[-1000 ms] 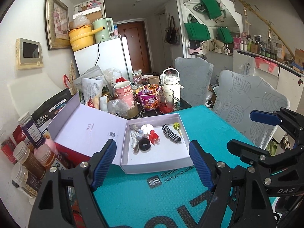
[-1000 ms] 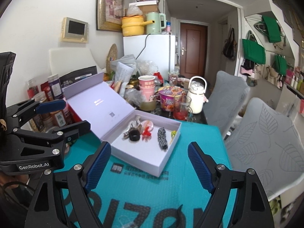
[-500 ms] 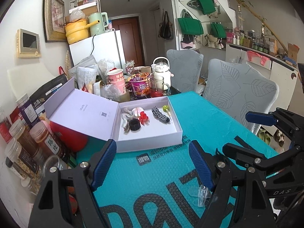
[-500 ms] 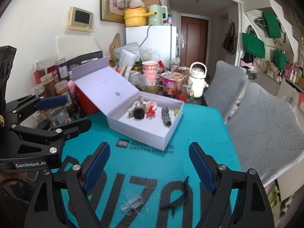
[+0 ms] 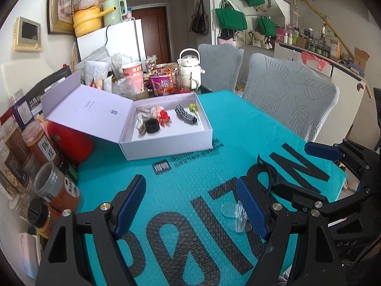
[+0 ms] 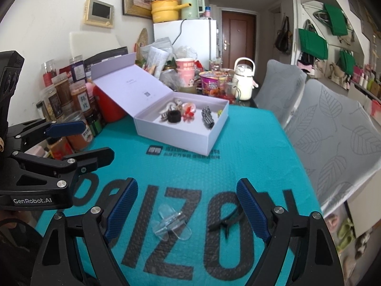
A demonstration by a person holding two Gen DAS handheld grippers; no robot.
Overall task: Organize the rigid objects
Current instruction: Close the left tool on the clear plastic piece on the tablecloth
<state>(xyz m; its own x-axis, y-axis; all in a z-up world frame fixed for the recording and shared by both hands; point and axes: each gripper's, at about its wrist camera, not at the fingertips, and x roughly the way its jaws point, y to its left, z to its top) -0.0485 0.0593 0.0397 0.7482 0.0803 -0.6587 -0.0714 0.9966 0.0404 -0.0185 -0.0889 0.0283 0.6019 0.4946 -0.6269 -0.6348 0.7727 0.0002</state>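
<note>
A: How are the fingers of the right gripper [image 6: 188, 209] set?

B: They are spread wide, and nothing is pinched between them. A clear plastic clip [image 6: 172, 222] is seen lying on the teal mat [image 6: 250, 147] in the gap, a little nearer the left finger and touched by neither. A black hair clip [image 6: 226, 220] is found just inside the right finger, also flat on the mat.

A: And the left gripper [image 5: 190, 207]?

B: Its fingers are likewise held apart, with only bare mat between them. The clear plastic clip [image 5: 234, 217] is partly hidden by the right finger's pad [image 5: 250, 209]; whether it is touched cannot be told. The black hair clip [image 5: 268, 170] is seen beyond that finger, partly hidden behind the right gripper [image 5: 333, 166].

A: Where is the box placed?

B: The open lavender box [image 6: 190, 140] is seen straight ahead of both pairs of fingers, well beyond the tips, with its lid [image 6: 128, 88] leaned back to the left. A black ring [image 6: 173, 116], a red piece [image 6: 189, 113], a checked black-and-white piece [image 6: 207, 116] and a small yellow-green piece [image 6: 219, 112] are laid inside it.

A: What is beside the left finger?

B: Spice jars [image 5: 35, 147] are crowded at the mat's edge, outside the left gripper's left finger.
</note>
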